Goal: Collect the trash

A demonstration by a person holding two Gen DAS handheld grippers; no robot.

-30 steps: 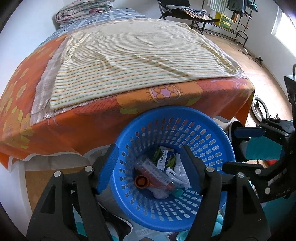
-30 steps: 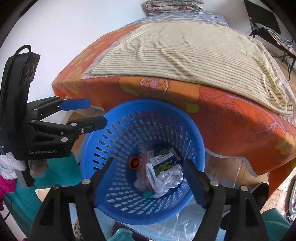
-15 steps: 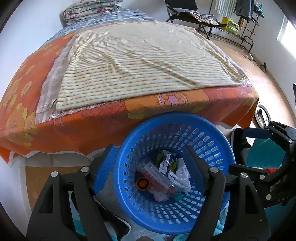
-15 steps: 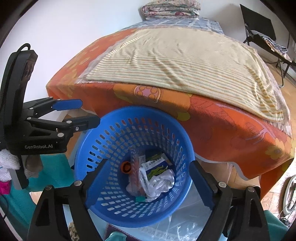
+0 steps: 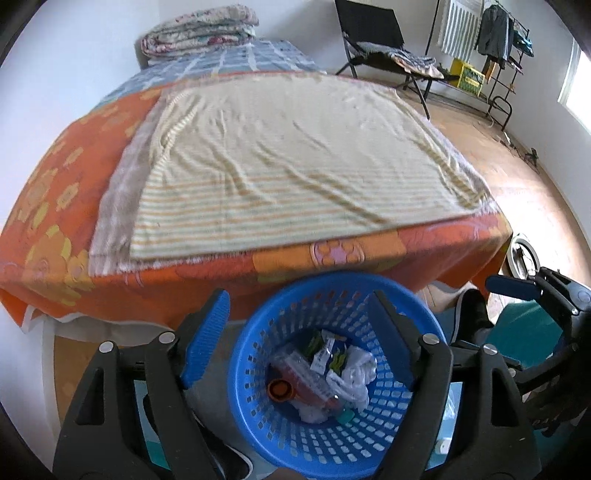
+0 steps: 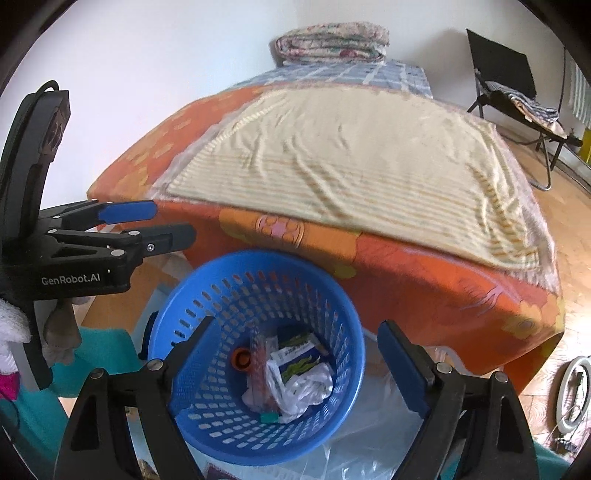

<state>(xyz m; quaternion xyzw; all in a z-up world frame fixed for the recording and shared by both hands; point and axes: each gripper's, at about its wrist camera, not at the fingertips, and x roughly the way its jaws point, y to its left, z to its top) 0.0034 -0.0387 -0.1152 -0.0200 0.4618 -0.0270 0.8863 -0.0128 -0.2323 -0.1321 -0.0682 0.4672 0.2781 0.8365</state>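
Note:
A blue perforated basket (image 5: 413, 417) stands on the floor at the foot of the bed; it also shows in the right wrist view (image 6: 207, 310). Inside lie a plastic bottle with an orange cap (image 5: 279, 390), wrappers (image 5: 328, 356) and crumpled white paper (image 6: 306, 386). My left gripper (image 5: 295, 325) is open and empty, held above the basket. My right gripper (image 6: 295, 349) is open and empty above the basket too. Each gripper shows in the other's view, the right one (image 5: 517, 291) at the right edge and the left one (image 6: 155, 225) at the left.
The bed (image 5: 66, 184) with an orange flowered cover and a striped blanket (image 5: 295, 158) fills the view ahead. A folded quilt (image 5: 199, 29) lies at its far end. A black chair (image 5: 376, 40) and a clothes rack (image 5: 491, 40) stand at the back right on wooden floor. A clear plastic bag (image 6: 373, 435) lies beside the basket.
Both grippers have risen and drawn back from the basket, which now sits smaller and lower in both views. More of the bed and room shows. Both stay open.

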